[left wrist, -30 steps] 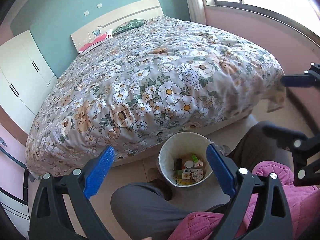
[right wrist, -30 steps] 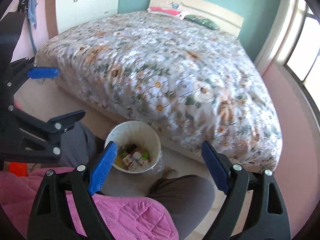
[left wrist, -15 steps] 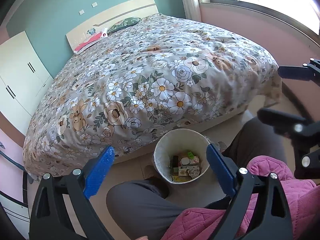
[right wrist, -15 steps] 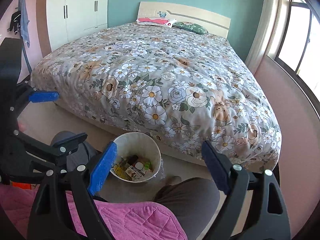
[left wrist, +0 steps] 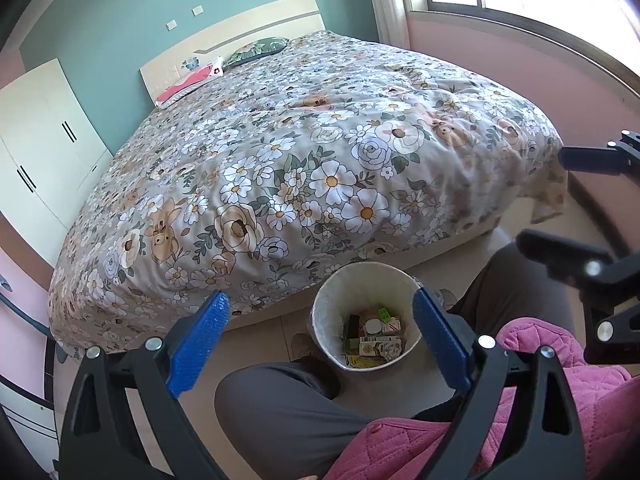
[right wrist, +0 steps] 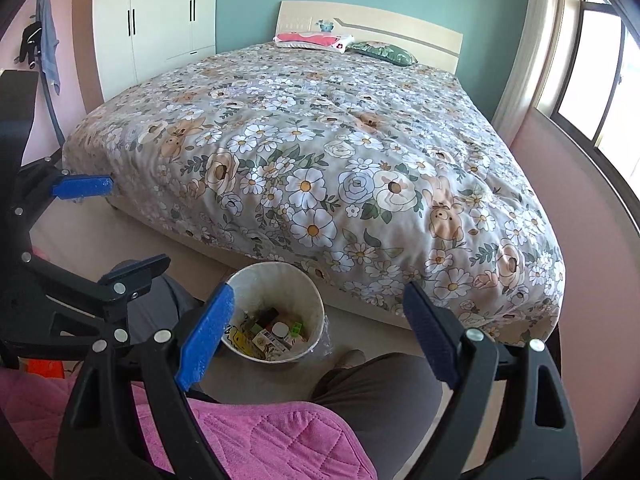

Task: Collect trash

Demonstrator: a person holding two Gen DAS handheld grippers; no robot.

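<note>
Trash point(left wrist: 374, 340) fills the upright bin point(left wrist: 320, 320), mouth up; both claws point(left wrist: 320, 344) point(right wrist: 316, 336) gape wide, empty.

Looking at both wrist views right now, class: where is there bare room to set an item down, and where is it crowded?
Free: the floor strip between the bed's foot edge and the person's knees, left of the bin, and the quilt top. Crowded: inside the bin, where packaging litter covers the bottom, and the gap between bin and knees.

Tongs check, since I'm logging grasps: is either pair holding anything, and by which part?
Nothing is held. The left tongs and the right tongs stand open and empty above the trash bin.
</note>
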